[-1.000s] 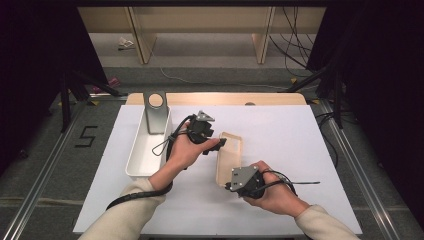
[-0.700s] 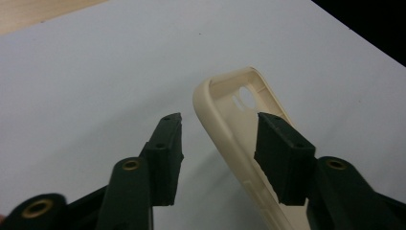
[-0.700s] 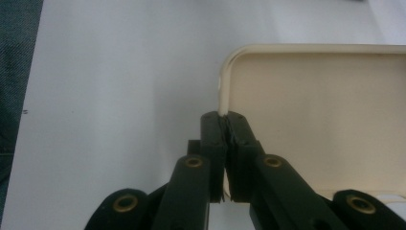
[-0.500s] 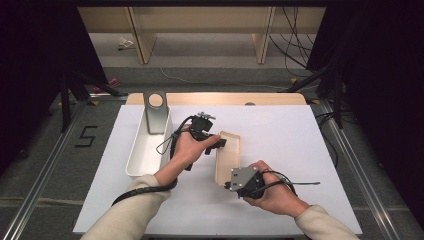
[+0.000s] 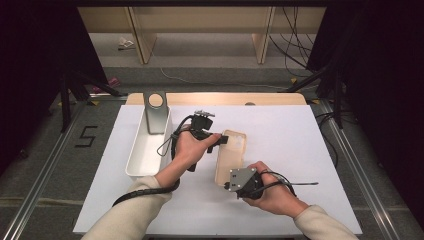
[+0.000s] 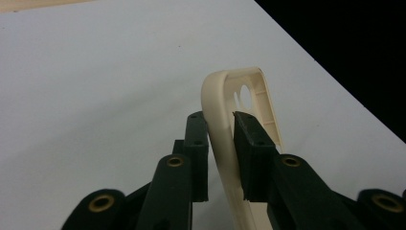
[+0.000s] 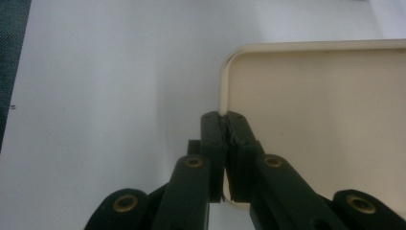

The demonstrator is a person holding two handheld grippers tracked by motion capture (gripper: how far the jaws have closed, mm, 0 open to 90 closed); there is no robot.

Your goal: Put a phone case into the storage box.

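Now the left tool [image 6: 220, 143] is closing its jaws on the cream phone case's [image 5: 231, 156] far rim, while the right tool [image 7: 225, 139] is pinching its near rim above the white desk [image 5: 290, 135].

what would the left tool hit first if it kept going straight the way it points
The left tool already grips the rim of the cream phone case. Straight beyond lies only the white table sheet, probably, though depth is hard to judge.

Tool [image 6: 221, 143] astride cream phone case [image 6: 239, 110] rim
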